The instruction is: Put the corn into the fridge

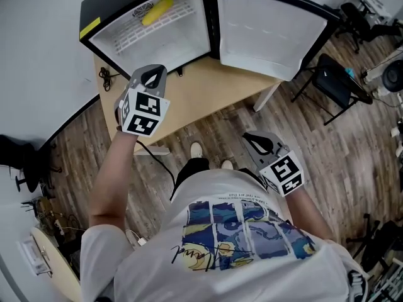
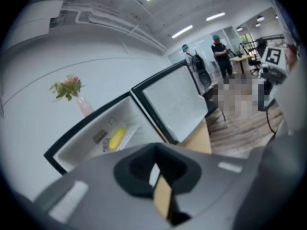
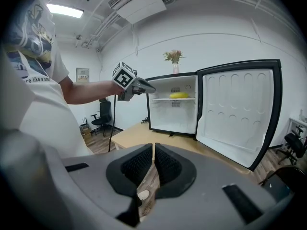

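The yellow corn [image 1: 157, 11] lies on the wire shelf inside the open mini fridge [image 1: 94, 25]; it also shows in the left gripper view as corn [image 2: 116, 138] and in the right gripper view as corn [image 3: 178, 95]. My left gripper [image 1: 153, 75] is held in front of the fridge opening, apart from the corn. Its jaws are shut with nothing between them [image 2: 156, 176]. My right gripper [image 1: 254, 138] hangs lower, off the table over the floor, with its jaws closed on nothing [image 3: 153, 162].
The fridge door [image 1: 267, 30] stands swung wide to the right. The fridge rests on a wooden table [image 1: 208, 93]. A vase of flowers [image 3: 174, 59] stands on the fridge top. A black chair [image 1: 337, 83] is on the right, and a cable [image 1: 157, 156] hangs from my left gripper.
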